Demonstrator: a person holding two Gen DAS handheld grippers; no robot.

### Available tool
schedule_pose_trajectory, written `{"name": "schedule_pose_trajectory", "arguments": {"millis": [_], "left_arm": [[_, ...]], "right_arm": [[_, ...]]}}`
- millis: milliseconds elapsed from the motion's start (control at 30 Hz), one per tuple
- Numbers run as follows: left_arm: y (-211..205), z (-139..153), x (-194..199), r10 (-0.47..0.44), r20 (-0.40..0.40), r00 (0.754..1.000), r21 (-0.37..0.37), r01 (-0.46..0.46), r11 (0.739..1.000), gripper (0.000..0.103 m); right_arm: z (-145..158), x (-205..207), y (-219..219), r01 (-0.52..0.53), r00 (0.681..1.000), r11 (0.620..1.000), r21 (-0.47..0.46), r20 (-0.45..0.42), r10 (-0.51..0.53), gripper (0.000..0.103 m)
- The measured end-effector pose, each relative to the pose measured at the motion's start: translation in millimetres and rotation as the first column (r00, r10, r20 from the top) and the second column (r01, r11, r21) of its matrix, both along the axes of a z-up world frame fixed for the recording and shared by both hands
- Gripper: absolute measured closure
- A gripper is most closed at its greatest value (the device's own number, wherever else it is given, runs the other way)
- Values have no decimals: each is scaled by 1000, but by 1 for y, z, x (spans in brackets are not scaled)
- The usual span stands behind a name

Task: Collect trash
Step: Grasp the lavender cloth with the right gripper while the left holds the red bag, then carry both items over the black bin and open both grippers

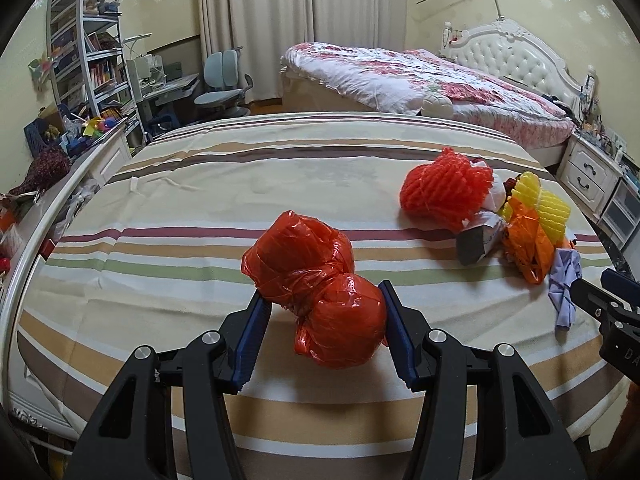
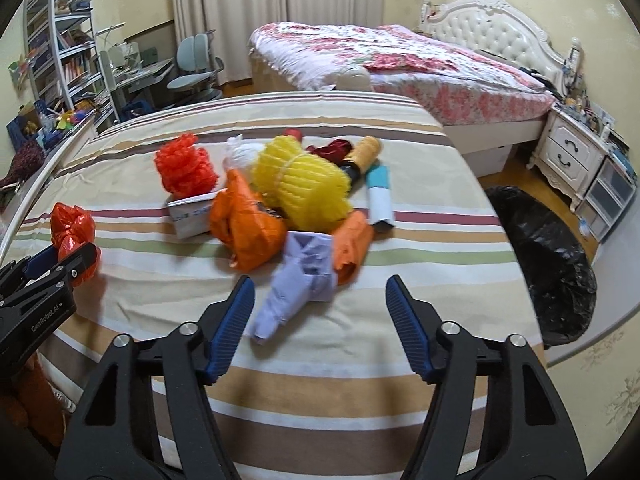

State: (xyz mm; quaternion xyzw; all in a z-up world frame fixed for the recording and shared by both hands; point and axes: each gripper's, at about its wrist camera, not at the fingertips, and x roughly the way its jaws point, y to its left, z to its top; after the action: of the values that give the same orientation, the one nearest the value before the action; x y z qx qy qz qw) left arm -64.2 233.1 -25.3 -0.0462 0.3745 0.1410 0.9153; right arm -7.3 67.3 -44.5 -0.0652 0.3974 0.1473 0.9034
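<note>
A knotted red plastic bag [image 1: 316, 292] lies on the striped table [image 1: 200, 216]. My left gripper [image 1: 324, 316] has its blue pads against both sides of the bag. It also shows in the right wrist view [image 2: 72, 228] at the left. My right gripper [image 2: 320, 308] is open and empty, just in front of a crumpled lilac paper [image 2: 298, 280]. Behind it lies a trash pile: orange bag [image 2: 248, 224], yellow foam net [image 2: 304, 184], red foam net [image 2: 184, 168], white box [image 2: 190, 214], white and teal tube [image 2: 380, 196].
A black trash bag [image 2: 544, 264] stands open on the floor right of the table. A flowered bed [image 2: 400, 64] is behind, white drawers [image 2: 572, 152] at right, a metal rail [image 1: 36, 240] along the table's left, and a desk with chair [image 1: 224, 88] beyond.
</note>
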Motion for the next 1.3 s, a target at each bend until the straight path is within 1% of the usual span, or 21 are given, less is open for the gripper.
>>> {"name": "schedule_pose_trajectory", "arguments": {"millis": [33,100,167,200,267,433,633,733,933,1100,1300], "left_arm": [[2,-1,1,3,1,1000,-3,-3,1000,49],[5,-2,2,6,0,1000,-13,-6,1000,49],[4,-4,2,6,-1,1000,-21,-6,1000,49],[5,-4,1,5,0,1000,-24,-5,1000,49],[5,-5,1,3,1,1000,-30,-3,1000,49],[6,-6,-2,-2,4,1000,-36,2,999,49],[3,-6,-4,-4,7,1000,-30,4,1000,49],[0,-4,-4,-5,9,1000,-27,5,1000,49],[-13,8,-6,-26,45,999,-11,26,1000,49],[-31,17,-2,-61,64,996,-10,62,998,50],[-68,27,10,-149,92,985,-16,151,988,50]], "right_arm": [[-3,2,3,-7,1000,1000,-4,-11,7,50],[-10,4,7,-11,999,1000,-17,-30,10,55],[-13,2,6,-25,998,1000,-1,-54,24,72],[-13,0,5,-31,998,999,14,-63,32,78],[-11,-5,3,-36,998,999,10,-56,36,83],[-10,-18,-4,-44,998,999,-19,-41,43,83],[-15,-21,-24,-11,998,1000,-16,-61,10,84],[-15,-21,-32,9,998,1000,-10,-56,-9,84],[-6,-24,-49,37,999,999,-2,-18,-37,84],[5,-19,-67,77,997,997,26,12,-77,84],[17,-6,-106,166,985,985,55,46,-168,84]]}}
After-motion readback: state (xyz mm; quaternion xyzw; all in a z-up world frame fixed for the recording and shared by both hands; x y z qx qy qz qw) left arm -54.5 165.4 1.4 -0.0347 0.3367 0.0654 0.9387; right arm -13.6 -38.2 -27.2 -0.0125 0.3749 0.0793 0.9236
